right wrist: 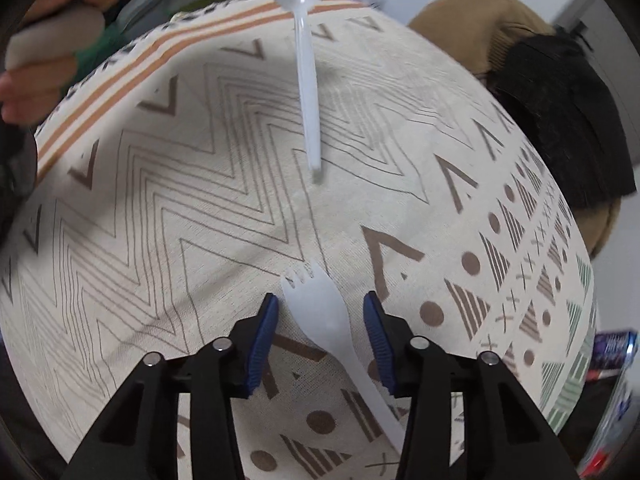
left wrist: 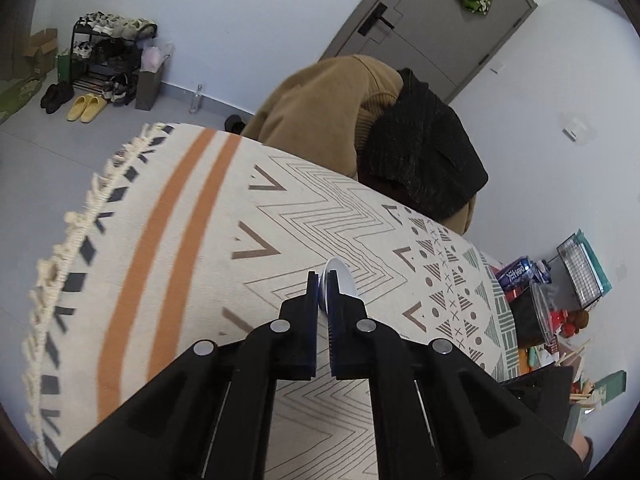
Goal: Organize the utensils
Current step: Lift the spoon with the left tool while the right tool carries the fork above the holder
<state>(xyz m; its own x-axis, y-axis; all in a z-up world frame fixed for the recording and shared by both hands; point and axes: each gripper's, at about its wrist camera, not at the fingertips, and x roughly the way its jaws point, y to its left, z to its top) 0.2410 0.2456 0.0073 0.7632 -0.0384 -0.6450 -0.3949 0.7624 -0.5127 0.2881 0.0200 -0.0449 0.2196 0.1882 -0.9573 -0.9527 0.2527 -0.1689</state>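
Note:
My left gripper [left wrist: 320,280] is shut on a white plastic spoon [left wrist: 343,280], whose bowl sticks out past the fingertips. In the right wrist view that spoon [right wrist: 306,80] hangs above the patterned tablecloth [right wrist: 200,200], bowl up and handle pointing down, with the left gripper's dark tip only partly seen at the top edge. A white plastic spork [right wrist: 318,304] lies flat on the cloth, tines pointing away. My right gripper [right wrist: 321,300] stands over it, blue pads on either side of the spork's head with a gap on each side, so it is open.
A chair draped with a tan jacket [left wrist: 320,112] and a black garment [left wrist: 424,160] stands at the table's far edge. Cans, a clear container [left wrist: 536,312] and loose items crowd the table's right end. A person's hand [right wrist: 48,52] shows at upper left.

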